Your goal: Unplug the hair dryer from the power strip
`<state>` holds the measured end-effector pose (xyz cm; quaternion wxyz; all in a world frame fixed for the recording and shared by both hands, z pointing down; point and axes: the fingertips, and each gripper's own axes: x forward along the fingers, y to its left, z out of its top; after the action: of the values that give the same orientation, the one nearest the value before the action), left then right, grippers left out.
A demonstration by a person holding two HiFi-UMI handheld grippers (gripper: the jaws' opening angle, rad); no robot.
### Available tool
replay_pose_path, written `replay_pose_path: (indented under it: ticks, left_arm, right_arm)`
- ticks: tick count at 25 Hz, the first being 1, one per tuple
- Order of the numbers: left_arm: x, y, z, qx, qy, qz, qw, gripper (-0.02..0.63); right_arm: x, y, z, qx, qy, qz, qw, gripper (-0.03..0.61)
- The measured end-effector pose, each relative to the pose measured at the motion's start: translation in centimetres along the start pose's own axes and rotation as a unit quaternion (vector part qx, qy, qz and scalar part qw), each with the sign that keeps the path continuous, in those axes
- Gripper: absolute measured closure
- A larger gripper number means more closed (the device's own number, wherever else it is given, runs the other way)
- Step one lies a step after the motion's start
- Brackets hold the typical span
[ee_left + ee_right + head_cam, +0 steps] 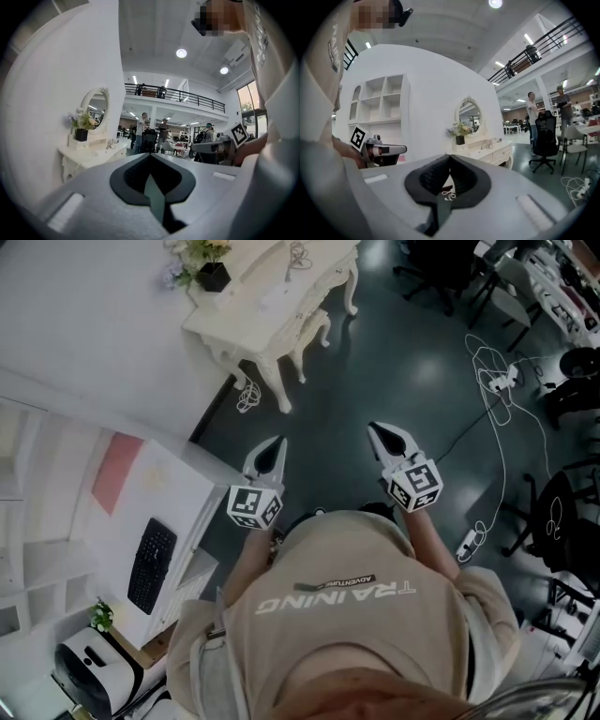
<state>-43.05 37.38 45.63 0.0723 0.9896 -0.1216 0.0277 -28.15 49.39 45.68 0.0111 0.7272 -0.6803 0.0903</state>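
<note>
I hold both grippers out level over the dark floor, and neither has anything in it. My left gripper has its jaws shut to a point and faces a white dressing table. The jaws of my right gripper are also shut tip to tip. A white power strip lies on the floor at my right, and a second one lies farther off among loose white cables. I cannot make out a hair dryer in any view.
A potted flower and an oval mirror stand on the dressing table. A cable coil lies under it. A white desk with a black keyboard is at my left. Office chairs and standing people are farther away.
</note>
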Motion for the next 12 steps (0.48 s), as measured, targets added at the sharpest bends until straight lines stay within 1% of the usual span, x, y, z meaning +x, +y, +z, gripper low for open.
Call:
replay_pose_path:
  ticks: [2,4,7,9,12]
  left_arm:
    - [0.0,1.1,-0.8,-0.013,0.004,-0.008,0.9999,0.607]
    - [0.4,2.0,-1.6,-0.017,0.011,-0.014,0.9997,0.607]
    - [1.5,2.9,-2.2,-0.021,0.020,-0.025,0.9993,0.607]
    - [2.4,3.4,-2.6,-0.031,0.026,-0.030,0.9987,0.607]
    - [4.5,4.4,-3.1,-0.053,0.025,-0.025,0.9980,0.607]
  right_arm:
    - [0.8,0.2,-0.4,0.012,-0.001,-0.013,1.000,0.574]
    - [1.2,0.3,-1.0,0.017,0.001,-0.023,1.000,0.575]
    - [1.3,-0.4,-1.9,0.023,0.014,-0.034,0.999,0.575]
    - [1.3,-1.0,-2.5,0.027,0.028,-0.039,0.999,0.574]
    - [2.1,-2.5,-3.5,0.041,0.042,-0.042,0.997,0.575]
